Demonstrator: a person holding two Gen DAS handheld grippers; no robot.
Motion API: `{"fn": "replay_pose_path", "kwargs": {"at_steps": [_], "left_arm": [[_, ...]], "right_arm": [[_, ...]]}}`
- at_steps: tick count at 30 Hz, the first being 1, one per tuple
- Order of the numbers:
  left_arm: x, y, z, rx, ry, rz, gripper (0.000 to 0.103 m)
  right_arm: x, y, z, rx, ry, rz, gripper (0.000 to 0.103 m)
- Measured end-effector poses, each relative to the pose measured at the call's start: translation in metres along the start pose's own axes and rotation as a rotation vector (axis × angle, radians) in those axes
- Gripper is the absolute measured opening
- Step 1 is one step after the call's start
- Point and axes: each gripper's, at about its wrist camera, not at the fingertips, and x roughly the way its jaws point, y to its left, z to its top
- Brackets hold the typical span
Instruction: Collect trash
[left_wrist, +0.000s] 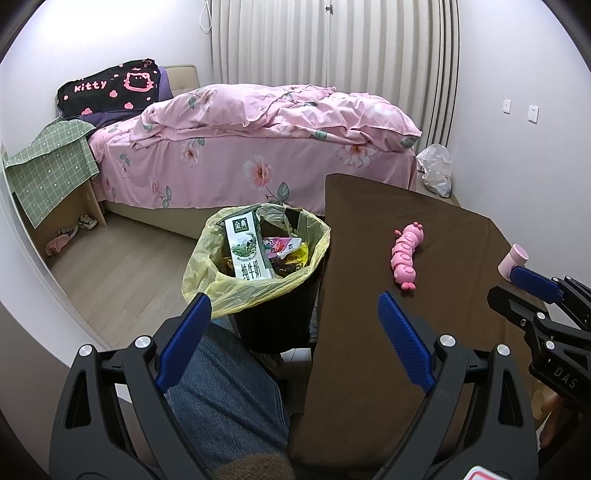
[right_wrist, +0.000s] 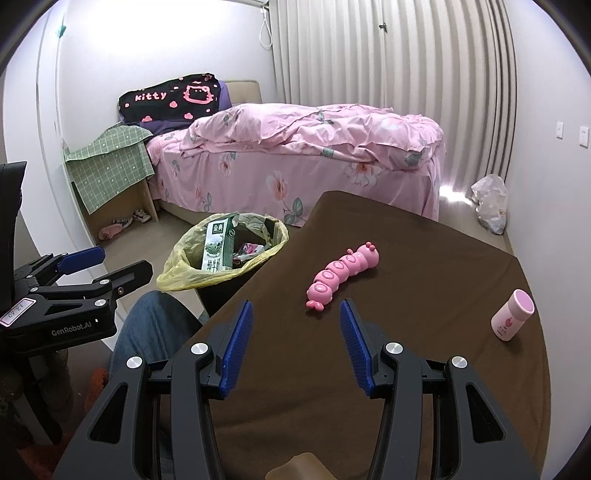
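Observation:
A black trash bin with a yellow liner (left_wrist: 207, 273) (right_wrist: 184, 273) stands on the floor left of the brown table (left_wrist: 424, 350) (right_wrist: 406, 369). A green-and-white milk carton (left_wrist: 245, 247) (right_wrist: 216, 247) and several wrappers (left_wrist: 288, 254) lie inside it. My left gripper (left_wrist: 295, 314) is open and empty, held above the bin's near rim and the table's left edge; it also shows in the right wrist view (right_wrist: 107, 264). My right gripper (right_wrist: 295, 314) is open and empty above the table, just short of a pink caterpillar toy (left_wrist: 406, 258) (right_wrist: 343, 275); it also shows in the left wrist view (left_wrist: 517, 288).
A small pink bottle (left_wrist: 512, 260) (right_wrist: 511, 314) stands at the table's right. A bed with a pink floral quilt (left_wrist: 258, 125) (right_wrist: 314, 147) lies behind. A crumpled plastic bag (left_wrist: 437, 170) (right_wrist: 489, 203) sits by the right wall. My jeans-clad leg (left_wrist: 221, 387) is below the left gripper.

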Motion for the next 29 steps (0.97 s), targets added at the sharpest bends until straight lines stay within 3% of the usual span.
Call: {"fn": "replay_pose_path", "kwargs": {"at_steps": [21, 26, 29], "left_arm": [[-0.004, -0.001, 0.004, -0.027, -0.008, -0.012, 0.087], [0.016, -0.014, 0.004, -0.034, 0.082, -0.106, 0.087], [0.039, -0.033, 0.004, 0.001, 0.134, -0.103, 0.087]], "right_arm": [[-0.006, -0.007, 0.002, -0.002, -0.013, -0.020, 0.046], [-0.001, -0.019, -0.001, -0.002, 0.007, -0.024, 0.046], [0.011, -0.051, -0.008, 0.023, 0.029, -0.057, 0.058]]}}
